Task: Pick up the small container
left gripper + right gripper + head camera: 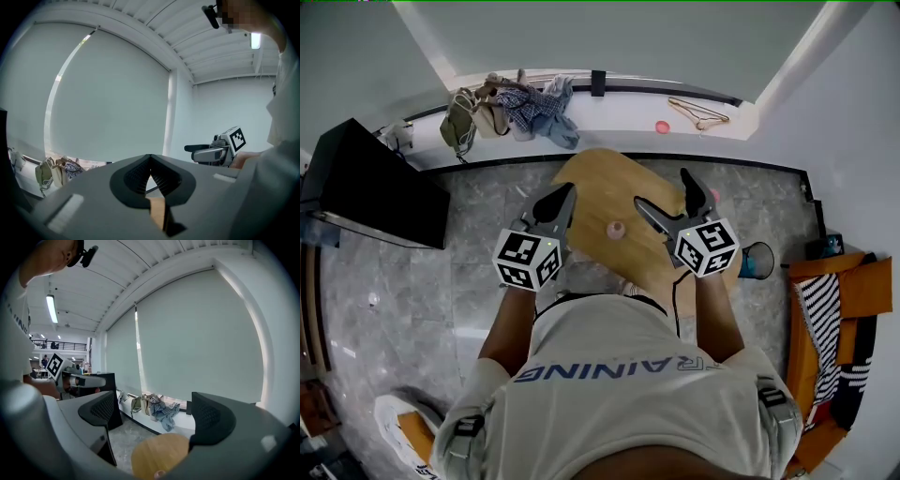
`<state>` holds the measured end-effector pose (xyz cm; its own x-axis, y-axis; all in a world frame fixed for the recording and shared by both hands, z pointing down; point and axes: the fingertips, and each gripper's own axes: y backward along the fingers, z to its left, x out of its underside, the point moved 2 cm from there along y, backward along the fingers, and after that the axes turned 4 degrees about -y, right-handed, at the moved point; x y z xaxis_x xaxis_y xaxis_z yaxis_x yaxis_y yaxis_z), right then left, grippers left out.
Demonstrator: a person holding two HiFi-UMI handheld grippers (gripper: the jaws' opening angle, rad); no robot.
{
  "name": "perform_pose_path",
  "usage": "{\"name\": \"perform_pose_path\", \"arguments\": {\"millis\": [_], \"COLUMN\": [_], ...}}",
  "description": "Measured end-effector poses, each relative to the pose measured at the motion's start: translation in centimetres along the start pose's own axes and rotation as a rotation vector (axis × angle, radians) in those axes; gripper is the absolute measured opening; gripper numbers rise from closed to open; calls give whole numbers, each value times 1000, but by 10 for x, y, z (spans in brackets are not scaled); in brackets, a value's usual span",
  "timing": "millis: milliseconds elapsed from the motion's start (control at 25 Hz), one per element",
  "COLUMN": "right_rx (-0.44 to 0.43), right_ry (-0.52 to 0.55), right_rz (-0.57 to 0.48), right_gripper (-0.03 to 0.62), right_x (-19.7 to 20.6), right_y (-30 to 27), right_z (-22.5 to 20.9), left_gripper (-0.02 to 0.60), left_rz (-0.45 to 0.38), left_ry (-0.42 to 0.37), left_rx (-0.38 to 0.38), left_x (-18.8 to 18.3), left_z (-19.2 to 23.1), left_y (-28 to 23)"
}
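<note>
The small container [616, 229] is a pinkish pot that stands near the middle of a round wooden table [600, 183]. In the right gripper view only its top [159, 473] peeks over the bottom edge, below the jaws. My right gripper [666, 190] hovers to the right of it, jaws wide apart and nothing between them; the two fingers [101, 411] stand far apart there. My left gripper [561, 202] hangs to the left of the container with its jaws pressed together and empty [150, 161]. Neither gripper touches the container.
A black cabinet [375, 187] stands at the left. Clothes and bags [525, 108] lie on the window sill, with a hanger [698, 112] further right. An orange seat with striped cloth [830, 319] is at the right, and a blue object [757, 261] stands by the table.
</note>
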<state>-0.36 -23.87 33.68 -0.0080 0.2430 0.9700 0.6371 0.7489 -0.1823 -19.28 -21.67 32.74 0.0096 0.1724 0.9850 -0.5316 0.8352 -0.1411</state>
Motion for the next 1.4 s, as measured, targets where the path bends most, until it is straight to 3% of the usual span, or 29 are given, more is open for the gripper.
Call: {"name": "perform_pose_path", "arguments": {"millis": [520,720,960,1160,1400], "right_rx": [24,56,57,13,-22], "right_ry": [-71,-102,-130,-137,-139], "right_rz": [141,212,317,445,500], "right_gripper": [525,497,485,497,494], "right_x": [61,110,185,258,319], "right_y": [-15,-24,-44,-69,-96], "right_z": [-22,-44,-62,-70,-72], "left_gripper": [0,0,0,0,0], "left_rz": [152,248,304,361,433], "left_ry": [57,87,126,166,222], "left_rx": [0,-12,-8,-69,-133], "left_x": [47,84,116,158,222], "left_z": [12,15,17,29,51], "left_y": [-23,-44,-64,-65,-69]}}
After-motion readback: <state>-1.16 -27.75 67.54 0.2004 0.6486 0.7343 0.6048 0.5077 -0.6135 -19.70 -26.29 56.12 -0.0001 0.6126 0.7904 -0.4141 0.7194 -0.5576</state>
